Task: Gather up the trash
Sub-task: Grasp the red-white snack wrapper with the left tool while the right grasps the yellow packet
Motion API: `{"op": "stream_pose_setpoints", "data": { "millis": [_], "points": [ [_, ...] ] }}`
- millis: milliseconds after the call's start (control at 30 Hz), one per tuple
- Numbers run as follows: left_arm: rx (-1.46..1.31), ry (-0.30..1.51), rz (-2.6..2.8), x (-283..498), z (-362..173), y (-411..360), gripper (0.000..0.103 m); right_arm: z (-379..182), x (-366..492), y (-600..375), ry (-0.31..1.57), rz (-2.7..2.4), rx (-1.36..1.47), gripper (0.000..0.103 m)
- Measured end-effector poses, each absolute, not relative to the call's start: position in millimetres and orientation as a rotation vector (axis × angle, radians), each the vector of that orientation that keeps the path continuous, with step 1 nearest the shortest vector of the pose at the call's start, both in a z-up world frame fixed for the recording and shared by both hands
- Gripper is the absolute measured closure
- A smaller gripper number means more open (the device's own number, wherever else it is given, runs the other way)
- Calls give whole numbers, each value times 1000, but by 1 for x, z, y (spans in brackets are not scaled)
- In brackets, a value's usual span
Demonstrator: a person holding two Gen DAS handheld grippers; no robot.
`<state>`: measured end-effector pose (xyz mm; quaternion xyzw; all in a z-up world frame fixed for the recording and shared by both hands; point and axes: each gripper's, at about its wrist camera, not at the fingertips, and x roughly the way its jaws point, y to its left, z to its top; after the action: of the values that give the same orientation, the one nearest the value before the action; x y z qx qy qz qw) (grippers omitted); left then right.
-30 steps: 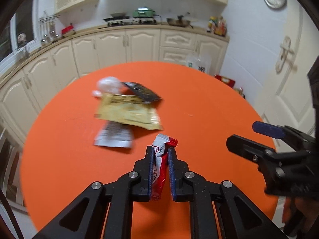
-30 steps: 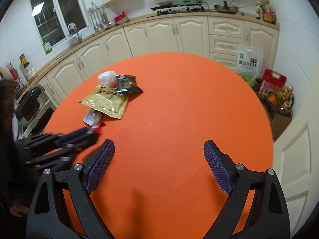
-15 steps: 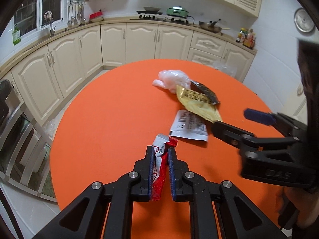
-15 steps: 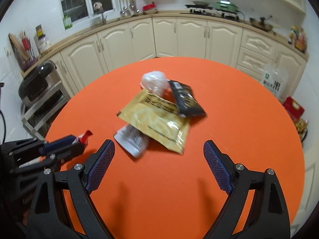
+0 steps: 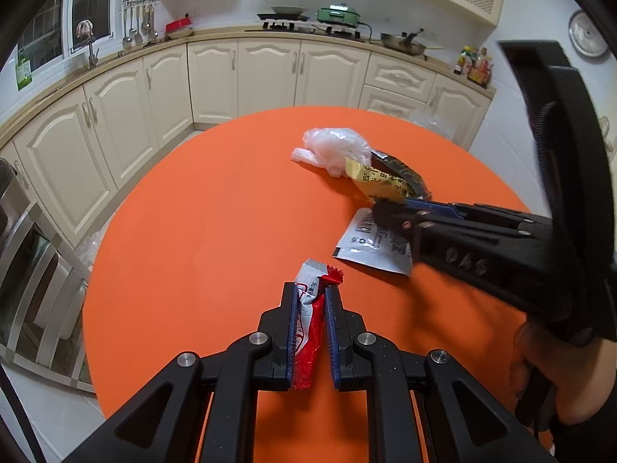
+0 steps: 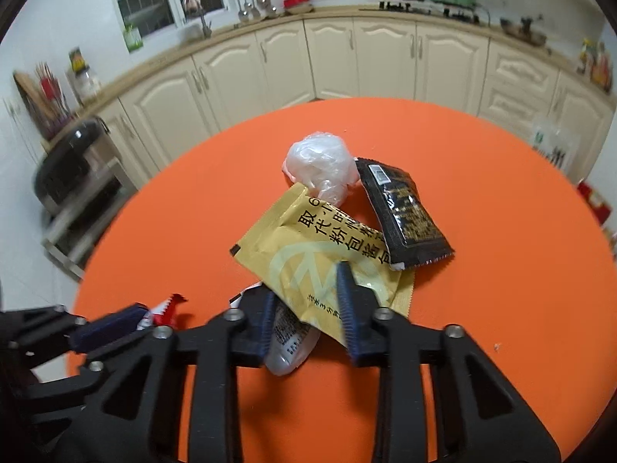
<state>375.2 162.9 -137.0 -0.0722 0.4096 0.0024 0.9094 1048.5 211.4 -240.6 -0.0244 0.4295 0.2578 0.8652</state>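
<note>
My left gripper (image 5: 311, 299) is shut on a red and white wrapper (image 5: 309, 318) held above the orange round table (image 5: 216, 231). My right gripper (image 6: 306, 301) has its jaws narrowed around the near edge of a yellow packet (image 6: 320, 258), which lies over a white and silver sachet (image 6: 289, 341). Whether the jaws press the packet I cannot tell. A crumpled clear plastic bag (image 6: 320, 169) and a black packet (image 6: 403, 212) lie just behind. In the left wrist view the right gripper (image 5: 389, 214) reaches over the sachet (image 5: 366, 247).
Cream kitchen cabinets (image 5: 266, 73) run behind the table. A metal rack (image 6: 73, 200) with a black appliance stands at the left. Bags (image 6: 555, 146) sit on the floor at the right of the table.
My right gripper has moved forward to the pile and its jaws have closed from wide open to a narrow gap around the yellow packet. The left gripper keeps holding the red wrapper.
</note>
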Motion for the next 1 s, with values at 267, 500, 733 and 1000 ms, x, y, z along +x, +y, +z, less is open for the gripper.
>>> {"op": "stream_pose_setpoints", "data": {
  "millis": [267,500,733,1000],
  "points": [
    [-123,835,-34,372,-129,142,93,-221,1025,164,843,596,39,99],
    [-96,820,-67,360,-118,109,93,-205,981,122,797,606,81,100],
    [-51,806,-116,345,-103,63,93,-187,937,72,748,578,116,100],
    [3,792,-187,322,-90,0,93,-170,893,13,712,520,136,100]
  ]
}}
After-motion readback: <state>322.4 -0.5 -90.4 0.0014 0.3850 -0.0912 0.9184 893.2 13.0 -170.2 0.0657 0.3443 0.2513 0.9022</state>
